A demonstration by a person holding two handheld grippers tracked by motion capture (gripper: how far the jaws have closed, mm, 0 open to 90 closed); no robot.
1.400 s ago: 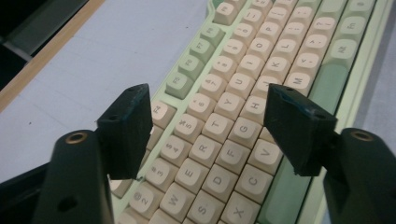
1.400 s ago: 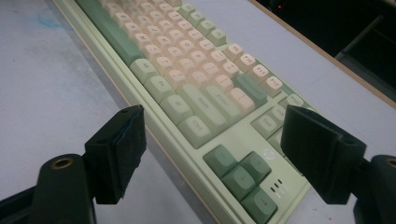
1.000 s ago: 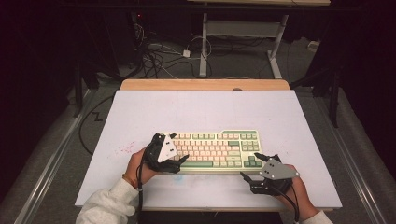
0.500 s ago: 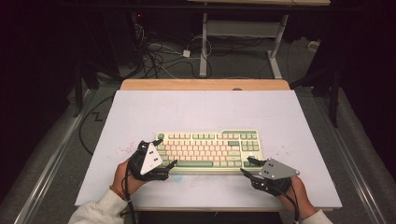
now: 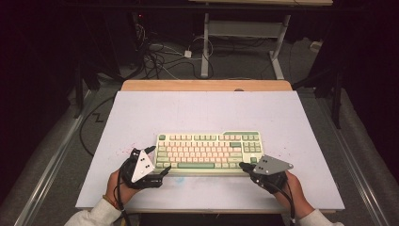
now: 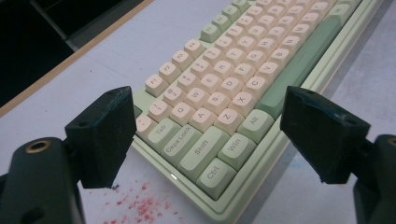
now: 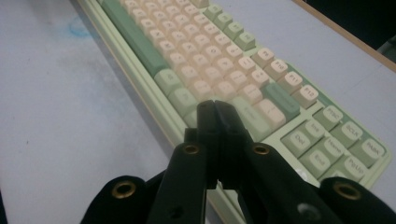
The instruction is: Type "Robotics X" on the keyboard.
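- Left gripper (image 5: 157, 161), a black two-jaw tool with a grey three-cornered plate on top, sits lower and farther out than a second ago: it was over the left end of the keyboard and now rests off that end, at the near left corner. Its jaws stand wide apart with nothing between the pads; in the left gripper view (image 6: 205, 135) they frame the Ctrl, Shift and Tab corner without touching it.
- Keyboard (image 5: 209, 151), a pale green plastic case with cream letter keys and darker green modifier keys and space bar, lies flat on the white table board (image 5: 197, 113), near its front edge and roughly central. It has not shifted between the frames.
- Right gripper (image 5: 243, 165), black with the same grey plate, has just been closing its jaws: they were apart a second ago and now meet, with nothing caught between them. In the right gripper view (image 7: 217, 109) the joined tips hover over the keys at the right of the main block, possibly touching one; the angle leaves that unclear.
- Joined tips make a single blunt point, which suggests key pressing rather than lifting.
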